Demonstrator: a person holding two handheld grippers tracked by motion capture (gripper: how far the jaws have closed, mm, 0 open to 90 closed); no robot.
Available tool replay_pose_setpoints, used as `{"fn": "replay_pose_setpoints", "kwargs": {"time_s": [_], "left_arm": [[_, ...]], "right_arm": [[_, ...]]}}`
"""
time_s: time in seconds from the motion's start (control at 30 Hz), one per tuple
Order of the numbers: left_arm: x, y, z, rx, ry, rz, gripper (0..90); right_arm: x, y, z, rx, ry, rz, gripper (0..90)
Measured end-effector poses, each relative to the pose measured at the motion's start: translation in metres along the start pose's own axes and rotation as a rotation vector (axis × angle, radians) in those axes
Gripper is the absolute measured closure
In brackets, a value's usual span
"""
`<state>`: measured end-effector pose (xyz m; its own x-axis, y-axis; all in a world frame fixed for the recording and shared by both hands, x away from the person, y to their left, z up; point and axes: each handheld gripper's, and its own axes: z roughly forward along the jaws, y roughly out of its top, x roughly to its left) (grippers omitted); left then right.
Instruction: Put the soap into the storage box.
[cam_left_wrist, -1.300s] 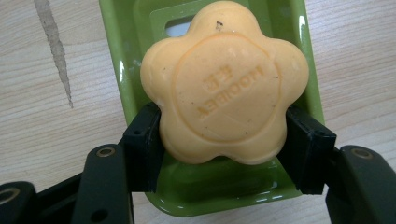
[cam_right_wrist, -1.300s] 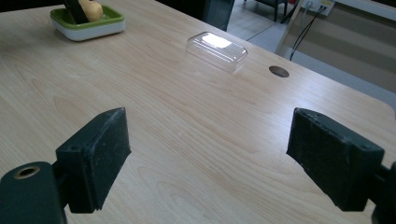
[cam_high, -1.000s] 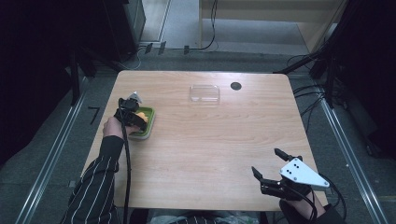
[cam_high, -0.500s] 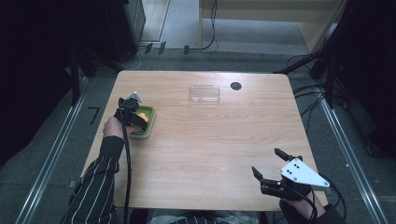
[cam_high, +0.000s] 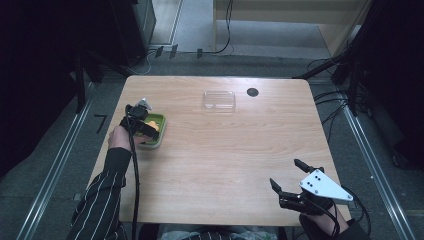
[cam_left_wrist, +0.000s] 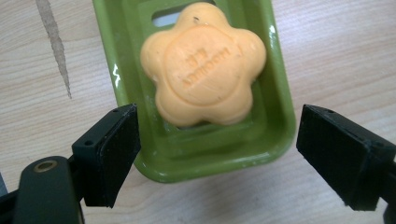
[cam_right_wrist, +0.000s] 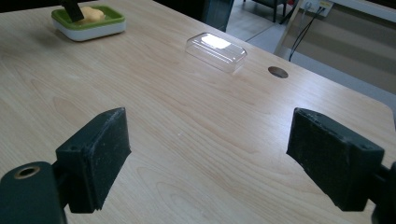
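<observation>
Your left gripper (cam_left_wrist: 215, 154) has just been opening: jaws spread, straddling the green soap dish (cam_left_wrist: 280, 116), clear of the orange soap (cam_left_wrist: 203, 65) lying inside. Your right gripper (cam_right_wrist: 210, 163) hovers wide open, well apart.

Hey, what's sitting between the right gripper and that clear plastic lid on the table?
Nothing. In the right gripper view, bare wood of the table runs from the open right gripper to the clear lid; the high view shows the same.
</observation>
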<state>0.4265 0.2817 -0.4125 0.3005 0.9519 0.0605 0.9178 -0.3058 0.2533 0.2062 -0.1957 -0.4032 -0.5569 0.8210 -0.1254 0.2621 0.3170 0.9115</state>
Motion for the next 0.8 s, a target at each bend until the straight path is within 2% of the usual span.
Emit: {"fn": "replay_pose_setpoints", "kwargs": {"time_s": [0.33,0.5,0.8], "left_arm": [[-0.005,-0.015,-0.008,-0.005,-0.004,0.011,11.5],[-0.009,-0.025,-0.012,0.003,-0.005,0.029,10.7],[-0.022,-0.042,-0.018,0.01,-0.013,0.053,10.4]], "right_arm": [[0.0,0.0,0.0,0.0,0.0,0.0,13.5],[0.0,0.0,0.0,-0.002,-0.001,-0.001,13.4],[0.0,0.0,0.0,-0.003,0.0,0.001,13.4]]}}
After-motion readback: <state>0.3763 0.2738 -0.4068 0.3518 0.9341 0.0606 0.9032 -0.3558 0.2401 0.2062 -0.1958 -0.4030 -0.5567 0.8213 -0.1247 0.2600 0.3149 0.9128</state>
